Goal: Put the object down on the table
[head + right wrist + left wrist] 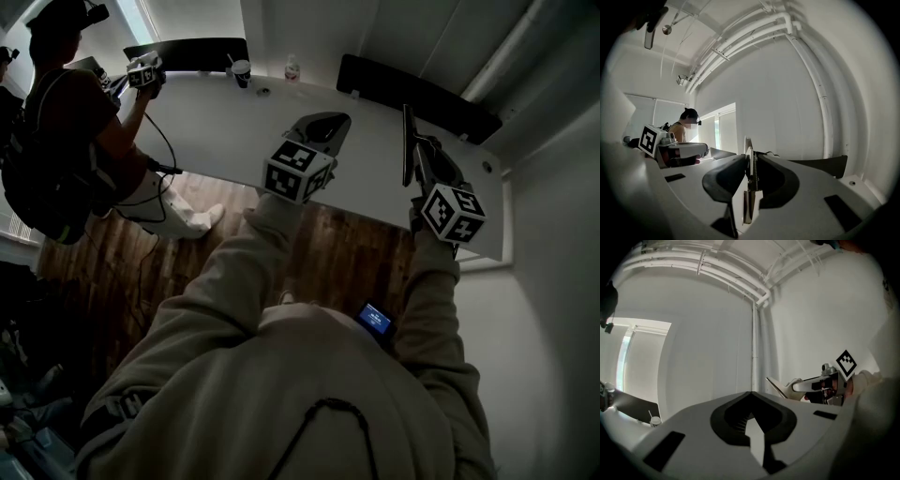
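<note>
Above near edge of white table (pixel 216 131), right gripper (pixel 419 155) jaws narrow, clamped on thin dark flat object (pixel 407 141), held upright, not yet down; left gripper (pixel 323 124) jaws together, empty. Risk: released edge-on, object topples toward wooden floor (pixel 347 253). Right gripper view alone shows clamp (head view alone shows table edge).

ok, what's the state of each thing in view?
left gripper: shut, empty
right gripper: shut on thin flat object
thin flat object: held on edge, over table
cup: upright on table
bottle: upright on table
</note>
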Motion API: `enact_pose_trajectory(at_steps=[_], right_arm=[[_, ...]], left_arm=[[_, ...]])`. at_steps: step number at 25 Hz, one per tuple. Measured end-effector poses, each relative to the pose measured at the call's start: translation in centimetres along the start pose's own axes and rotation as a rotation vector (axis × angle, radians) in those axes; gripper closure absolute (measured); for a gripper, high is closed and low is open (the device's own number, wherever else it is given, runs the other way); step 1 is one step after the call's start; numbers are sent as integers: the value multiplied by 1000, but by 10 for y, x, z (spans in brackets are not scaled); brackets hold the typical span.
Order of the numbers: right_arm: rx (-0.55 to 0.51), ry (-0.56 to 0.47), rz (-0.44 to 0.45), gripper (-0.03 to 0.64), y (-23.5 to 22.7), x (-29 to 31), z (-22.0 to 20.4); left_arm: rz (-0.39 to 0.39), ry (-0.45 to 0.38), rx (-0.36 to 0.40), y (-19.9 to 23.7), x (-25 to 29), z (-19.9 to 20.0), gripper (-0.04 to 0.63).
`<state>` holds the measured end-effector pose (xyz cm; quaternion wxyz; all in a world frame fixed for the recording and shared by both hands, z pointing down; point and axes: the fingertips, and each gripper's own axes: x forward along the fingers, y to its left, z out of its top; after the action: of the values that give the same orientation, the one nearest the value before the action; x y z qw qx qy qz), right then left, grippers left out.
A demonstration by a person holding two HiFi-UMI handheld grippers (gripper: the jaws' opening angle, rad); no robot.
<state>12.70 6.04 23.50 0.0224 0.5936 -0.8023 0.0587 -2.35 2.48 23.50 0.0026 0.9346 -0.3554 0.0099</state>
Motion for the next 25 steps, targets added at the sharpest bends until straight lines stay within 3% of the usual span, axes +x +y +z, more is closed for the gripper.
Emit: enact_pose_trajectory(at_steps=[10,25], right_arm=[[7,1,-18,523,-25,-24,-7],[5,-8,14,523,-49,-47,-11]], left_arm=[[-8,8,-9,-14,8,-3,591],[47,30,28,-34,9,-12,591]])
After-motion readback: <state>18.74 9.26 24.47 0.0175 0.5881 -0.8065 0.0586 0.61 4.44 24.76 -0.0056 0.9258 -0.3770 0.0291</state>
